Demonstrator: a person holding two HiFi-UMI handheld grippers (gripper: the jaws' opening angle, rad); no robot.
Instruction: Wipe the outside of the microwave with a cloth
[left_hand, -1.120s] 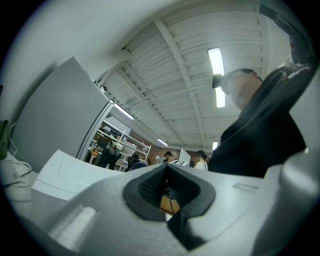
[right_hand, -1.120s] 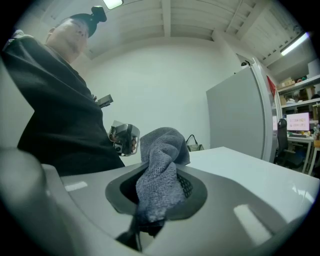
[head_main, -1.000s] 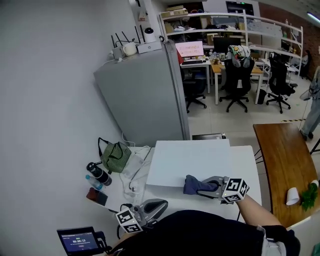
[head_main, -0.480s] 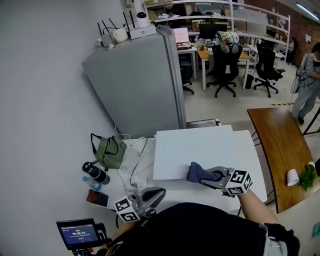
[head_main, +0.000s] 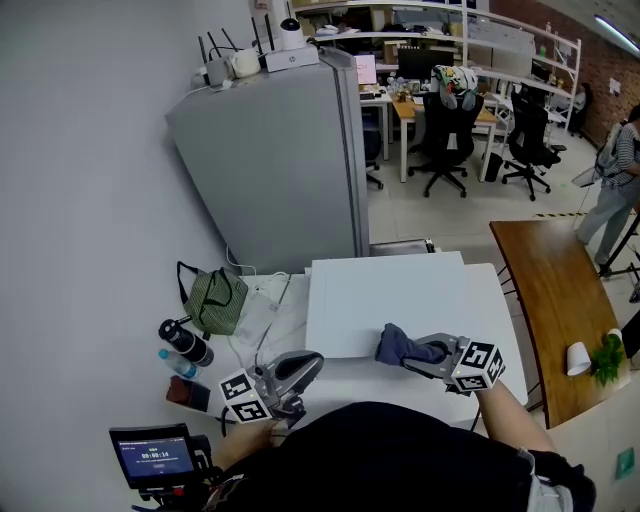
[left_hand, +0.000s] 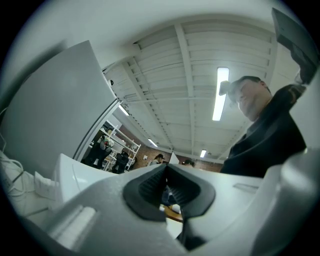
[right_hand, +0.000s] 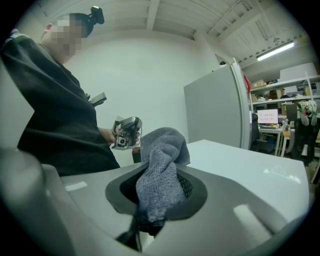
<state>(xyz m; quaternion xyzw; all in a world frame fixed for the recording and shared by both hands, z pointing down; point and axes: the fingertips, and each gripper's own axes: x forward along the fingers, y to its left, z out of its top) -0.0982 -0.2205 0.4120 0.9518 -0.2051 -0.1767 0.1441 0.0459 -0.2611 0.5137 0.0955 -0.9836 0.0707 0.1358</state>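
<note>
Ideally, the right gripper (head_main: 415, 352), pinching the crumpled grey-blue cloth (head_main: 394, 344), should be pressing it flat across the white boxy microwave (head_main: 390, 285)'s top.

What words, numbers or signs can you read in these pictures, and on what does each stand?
No text reads clearly.
Small screen: timer-like digits, too small to read surely.
Cubes on left tool and right tool: square black-and-white markers, no words.
Distant monitor: too blurred to read.

The cloth (head_main: 398, 346) is woven blue-grey; the microwave (head_main: 385, 295) is coloured white; the left gripper (head_main: 305, 362) and right gripper (head_main: 420, 356) are finished grey, marked black-and-white.
</note>
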